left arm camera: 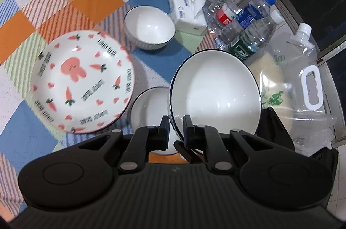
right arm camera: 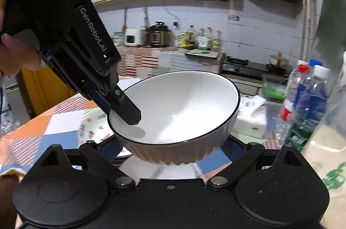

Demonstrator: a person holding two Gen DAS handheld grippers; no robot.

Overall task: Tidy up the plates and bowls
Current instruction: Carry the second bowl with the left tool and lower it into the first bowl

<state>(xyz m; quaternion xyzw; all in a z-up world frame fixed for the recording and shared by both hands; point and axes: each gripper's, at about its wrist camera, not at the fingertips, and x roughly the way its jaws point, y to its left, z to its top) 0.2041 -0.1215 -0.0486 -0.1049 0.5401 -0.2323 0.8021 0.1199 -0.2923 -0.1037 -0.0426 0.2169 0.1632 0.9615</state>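
My left gripper (left arm camera: 176,124) is shut on the rim of a large white bowl with a dark rim (left arm camera: 216,95), held tilted above the table. In the right wrist view the same bowl (right arm camera: 183,108) fills the middle, with the left gripper (right arm camera: 127,112) clamped on its left rim. My right gripper's own fingers are hidden under the bowl; its arms spread wide on both sides. A second white bowl (left arm camera: 149,103) sits below the held one. A smaller white bowl (left arm camera: 150,27) stands further back. A rabbit-and-carrot plate (left arm camera: 82,81) lies at the left.
Patchwork cloth covers the table (left arm camera: 64,2). Several water bottles (left arm camera: 244,17), a tissue pack (left arm camera: 188,10), a clear jug (left arm camera: 302,69) and a rice bag (left arm camera: 272,82) crowd the right side. Kitchen counter with cookers (right arm camera: 147,36) stands behind.
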